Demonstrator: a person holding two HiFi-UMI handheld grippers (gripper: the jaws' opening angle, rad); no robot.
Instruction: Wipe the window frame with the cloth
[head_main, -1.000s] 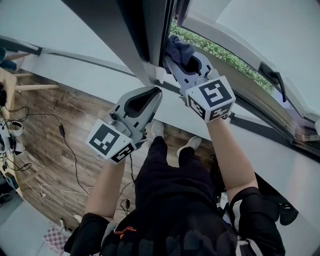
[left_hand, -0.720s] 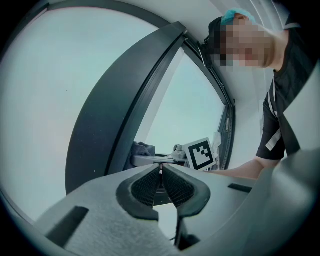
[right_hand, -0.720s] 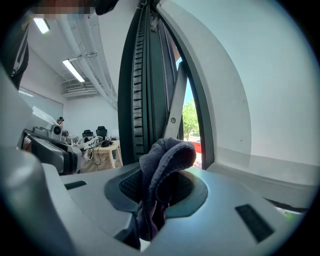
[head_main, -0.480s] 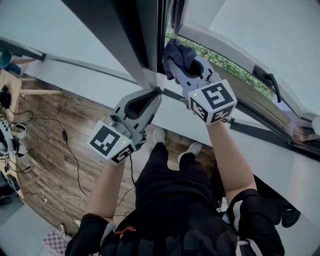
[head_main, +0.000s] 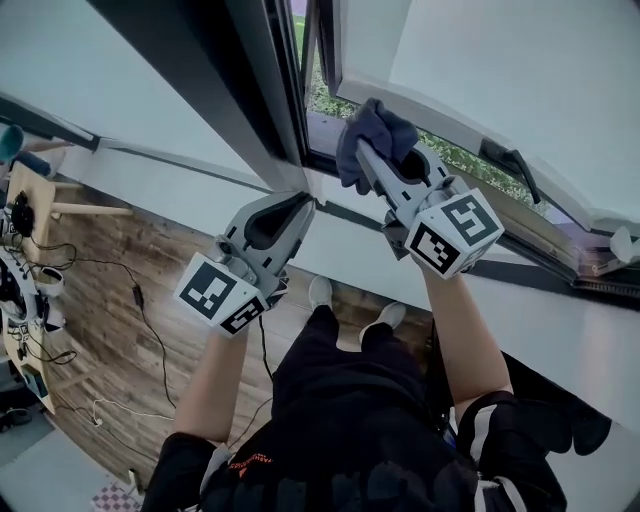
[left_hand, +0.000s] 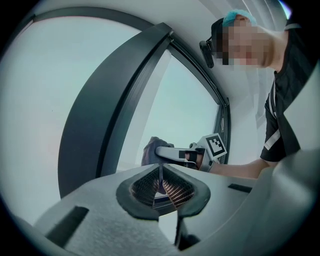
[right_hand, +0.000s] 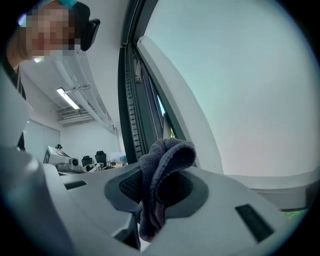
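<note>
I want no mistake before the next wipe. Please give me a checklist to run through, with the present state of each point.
1. The cloth is clamped in the right hand-held gripper: ok.
2. The cloth touches the window frame: cannot tell.
3. The left hand-held gripper is shut and empty: ok.
4. The left hand-held gripper is apart from the cloth: ok.
5. The window stands open: ok.

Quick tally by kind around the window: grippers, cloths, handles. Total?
Grippers: 2 (left gripper, right gripper)
Cloth: 1
Window handle: 1
Total: 4
</note>
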